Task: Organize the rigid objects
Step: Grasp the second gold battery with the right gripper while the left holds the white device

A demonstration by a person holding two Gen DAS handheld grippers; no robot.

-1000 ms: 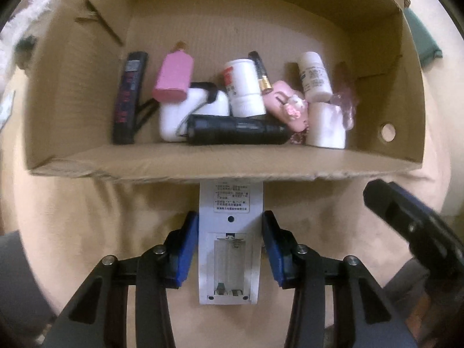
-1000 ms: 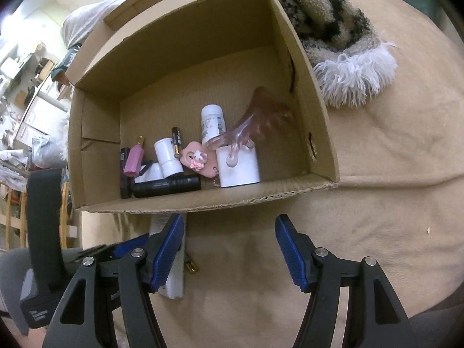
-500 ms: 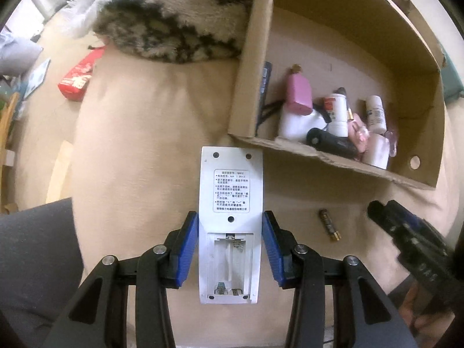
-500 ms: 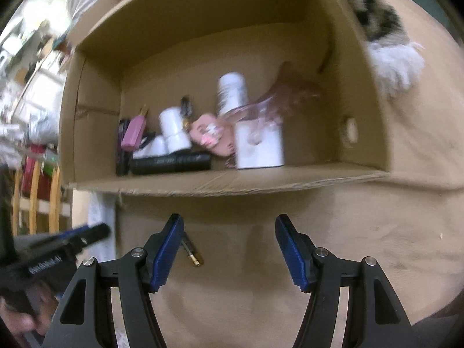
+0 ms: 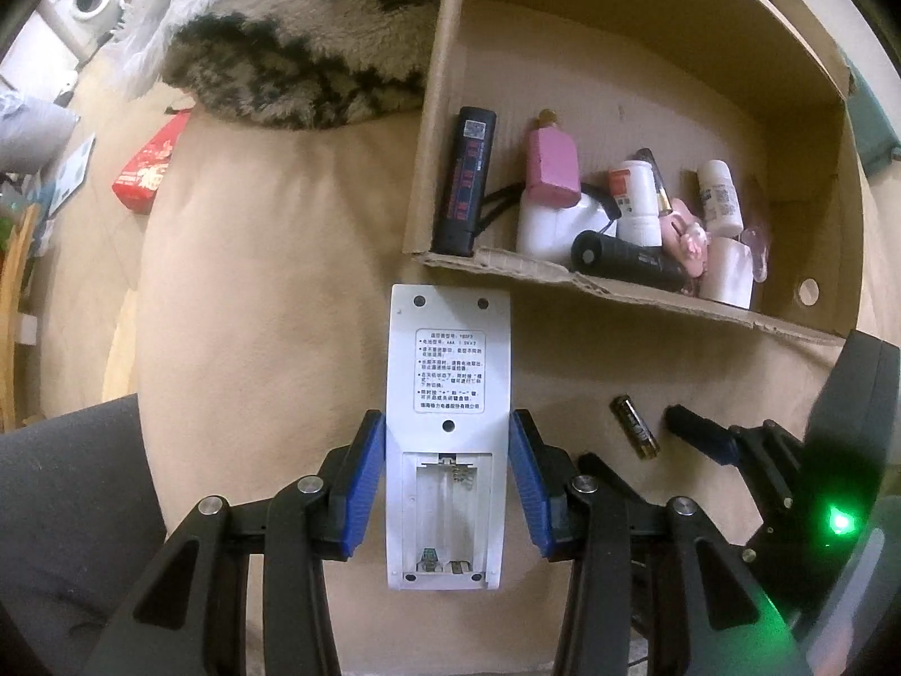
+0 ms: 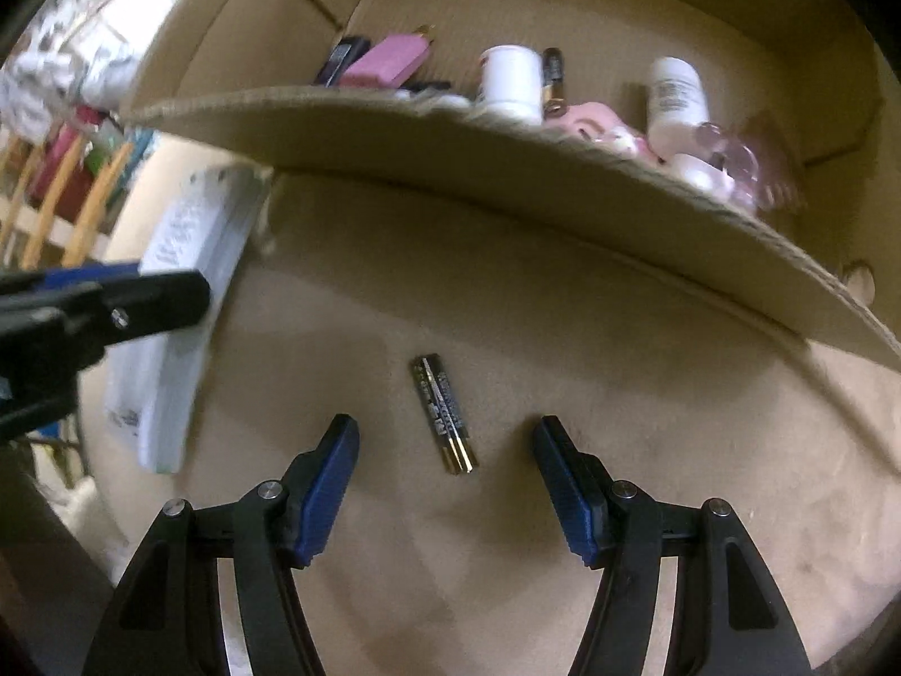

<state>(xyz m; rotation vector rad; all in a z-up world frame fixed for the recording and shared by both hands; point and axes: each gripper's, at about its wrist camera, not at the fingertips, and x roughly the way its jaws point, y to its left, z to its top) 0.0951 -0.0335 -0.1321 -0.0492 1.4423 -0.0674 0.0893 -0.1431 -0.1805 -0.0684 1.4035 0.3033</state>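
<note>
- A furry black-and-white blanket point(image 5: 293, 50) lies at the upper left of the left wrist view, on the tan cushion point(image 5: 253, 281), with a red packet point(image 5: 147, 172) further left beyond the cushion's edge.
- The left gripper point(image 5: 447, 470) points down; its jaws are partly closed, blue pads pressed on both long sides of a white remote control point(image 5: 447, 394). The remote is held back side up, battery compartment uncovered and without cells.
- Just past the remote's far end stands the cardboard box point(image 5: 647, 304), its near wall low and ragged.
- Inside the box, from left: a black remote point(image 5: 466, 180) leaning at the left wall, a pink bottle point(image 5: 552, 160), a white bottle with a red label point(image 5: 636, 200), a black flashlight point(image 5: 625, 259) lying along the near wall, a pink charm point(image 5: 690, 236), a small white bottle point(image 5: 719, 197) and a white cup point(image 5: 729, 270).
- A single battery point(image 6: 445, 414) lies on the cushion, outside the box and right of the held remote.
- The right gripper point(image 6: 445, 473) hangs over the battery, jaws wide apart, gripping nothing; the battery sits between the two pads, clear of both.
</note>
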